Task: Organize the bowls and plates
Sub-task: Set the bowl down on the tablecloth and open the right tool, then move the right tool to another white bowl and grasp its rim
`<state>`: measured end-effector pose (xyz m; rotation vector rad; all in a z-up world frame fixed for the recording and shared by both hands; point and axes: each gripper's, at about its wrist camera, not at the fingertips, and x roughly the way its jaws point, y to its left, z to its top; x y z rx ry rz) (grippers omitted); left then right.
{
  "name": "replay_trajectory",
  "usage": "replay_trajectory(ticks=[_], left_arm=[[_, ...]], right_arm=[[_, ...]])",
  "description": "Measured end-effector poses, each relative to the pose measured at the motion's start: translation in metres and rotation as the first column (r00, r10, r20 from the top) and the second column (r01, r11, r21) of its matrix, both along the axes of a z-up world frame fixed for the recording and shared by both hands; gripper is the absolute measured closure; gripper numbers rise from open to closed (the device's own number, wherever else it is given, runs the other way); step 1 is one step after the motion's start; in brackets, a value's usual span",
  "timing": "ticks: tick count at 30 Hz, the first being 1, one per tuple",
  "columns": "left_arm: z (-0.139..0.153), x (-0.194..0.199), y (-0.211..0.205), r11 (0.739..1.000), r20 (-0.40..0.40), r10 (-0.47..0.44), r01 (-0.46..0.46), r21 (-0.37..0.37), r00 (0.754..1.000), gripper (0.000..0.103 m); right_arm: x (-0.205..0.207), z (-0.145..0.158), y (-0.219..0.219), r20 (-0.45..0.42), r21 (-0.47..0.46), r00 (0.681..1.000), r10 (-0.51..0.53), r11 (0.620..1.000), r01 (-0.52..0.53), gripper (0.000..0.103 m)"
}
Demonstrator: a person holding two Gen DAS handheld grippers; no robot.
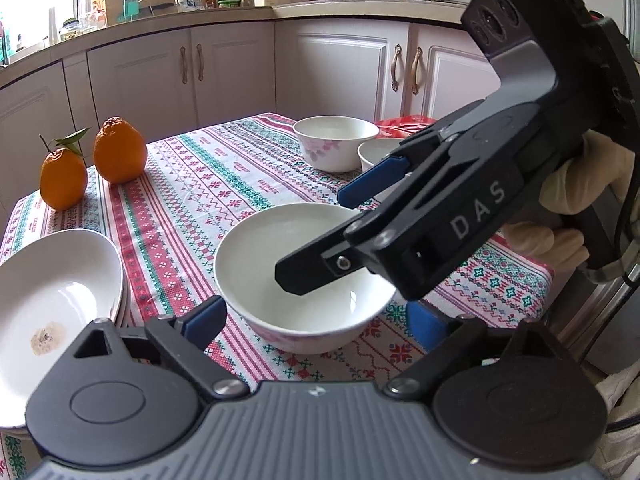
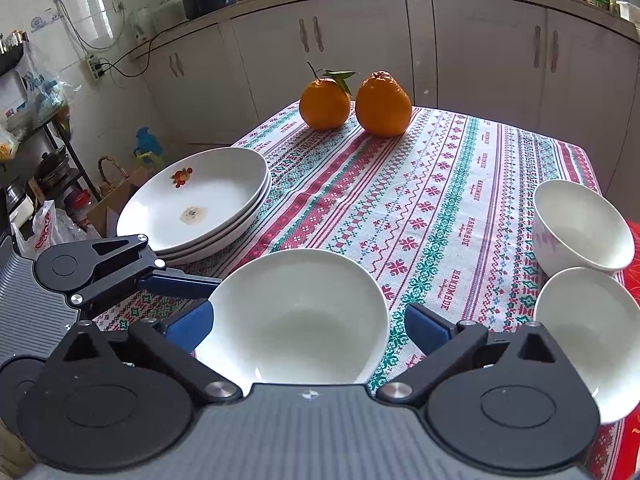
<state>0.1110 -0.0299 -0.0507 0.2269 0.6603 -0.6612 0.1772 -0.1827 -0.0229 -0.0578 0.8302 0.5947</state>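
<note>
I am holding my right gripper [image 2: 308,328] spread around the near white ceramic bowl [image 2: 296,316] on the patterned tablecloth [image 2: 440,208], left gripper [image 1: 316,320] likewise spread beside it, and should seat both pads squarely on the rim before pinching.

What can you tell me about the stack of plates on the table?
The stack of plates sits at the table's left edge on the patterned tablecloth: about three shallow white plates, glossy like ceramic, nested level. The top one has a small red fruit print near its rim and a brownish dried smear in its middle. Neither gripper touches it.
</note>
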Motion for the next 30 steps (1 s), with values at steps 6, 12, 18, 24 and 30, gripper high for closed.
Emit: replay_trajectory(ticks=[6, 12, 18, 24, 30], left_arm=[[0.005, -0.007, 0.003, 1.0, -0.02, -0.023, 0.023, -0.013, 1.0, 0.006], [0.016, -0.016, 0.002, 1.0, -0.008, -0.027, 0.027, -0.008, 1.0, 0.002], [0.024, -0.024, -0.008, 0.999, 0.022, -0.042, 0.042, -0.003, 0.999, 0.001], [0.041, -0.034, -0.023, 0.994, 0.103, -0.106, 0.103, 0.031, 0.989, 0.001], [0.053, -0.034, -0.047, 0.98, 0.131, -0.17, 0.153, 0.13, 0.977, 0.001]], right_arm=[[-0.01, 0.007, -0.008, 0.034, -0.016, 0.999, -0.025, 1.0, 0.026, 0.0], [-0.029, 0.016, -0.023, 0.079, -0.027, 0.995, -0.058, 0.998, 0.06, 0.0], [-0.051, 0.026, -0.042, 0.137, -0.033, 0.984, -0.111, 0.993, 0.116, 0.0], [-0.075, 0.032, -0.06, 0.211, -0.087, 0.965, -0.157, 0.98, 0.179, 0.0], [-0.089, 0.032, -0.086, 0.247, -0.087, 0.945, -0.214, 0.966, 0.242, 0.0]])
